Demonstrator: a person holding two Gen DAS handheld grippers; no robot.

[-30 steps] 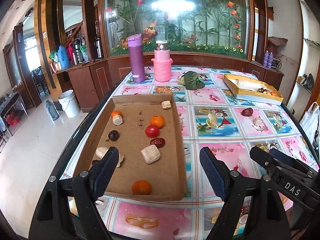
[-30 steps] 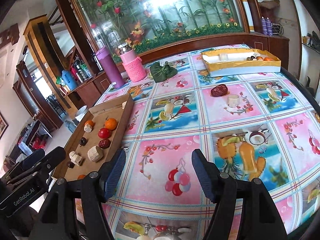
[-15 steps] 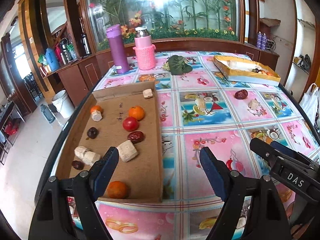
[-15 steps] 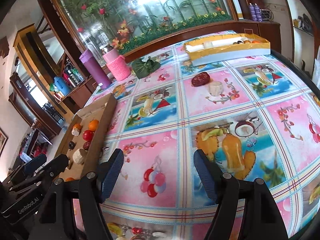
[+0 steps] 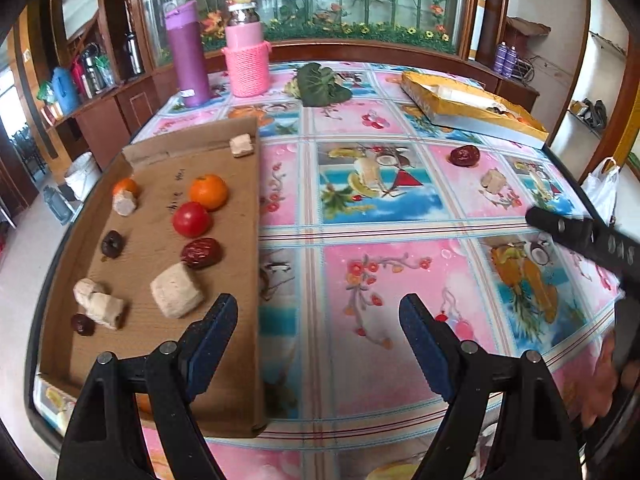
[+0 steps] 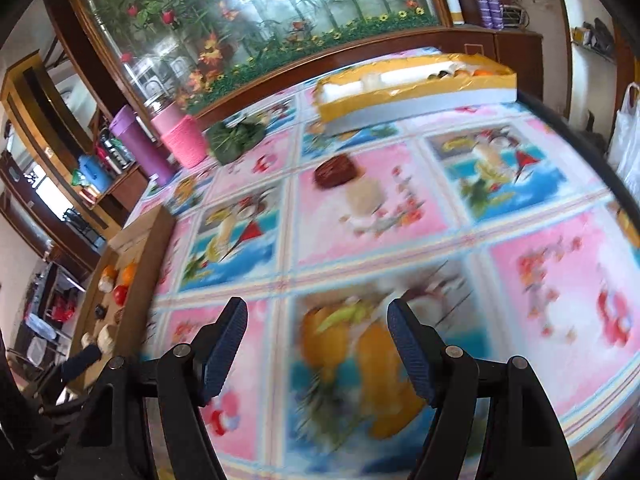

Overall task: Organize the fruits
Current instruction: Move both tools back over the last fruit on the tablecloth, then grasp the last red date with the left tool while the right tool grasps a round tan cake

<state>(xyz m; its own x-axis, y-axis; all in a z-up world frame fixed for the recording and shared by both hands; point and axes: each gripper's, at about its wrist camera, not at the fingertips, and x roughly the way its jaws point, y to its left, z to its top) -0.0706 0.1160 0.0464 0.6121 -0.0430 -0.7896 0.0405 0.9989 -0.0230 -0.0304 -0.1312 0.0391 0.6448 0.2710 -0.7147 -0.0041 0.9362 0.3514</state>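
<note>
A brown cardboard tray (image 5: 236, 240) lies on the table's left side. It holds an orange (image 5: 208, 192), a red tomato (image 5: 191, 219), a red date (image 5: 201, 253), dark small fruits and several pale chunks (image 5: 176, 296). A loose red date (image 5: 464, 155) and a pale chunk (image 5: 493, 181) lie on the tablecloth at the right; both also show in the blurred right wrist view, the date (image 6: 335, 171) and the chunk (image 6: 363, 196). My left gripper (image 5: 318, 328) is open and empty by the tray's right edge. My right gripper (image 6: 316, 336) is open and empty, well short of the loose date.
A yellow box (image 5: 472, 114) with a few fruits stands at the far right. A purple flask (image 5: 187, 54), a pink jar (image 5: 245, 56) and a green leaf (image 5: 322, 85) stand at the back. The right gripper's body (image 5: 588, 236) shows at the right edge.
Both grippers have moved right and forward over the table. The tray has slid left in the left view; the loose date and chunk look closer in the right view, which is now blurred.
</note>
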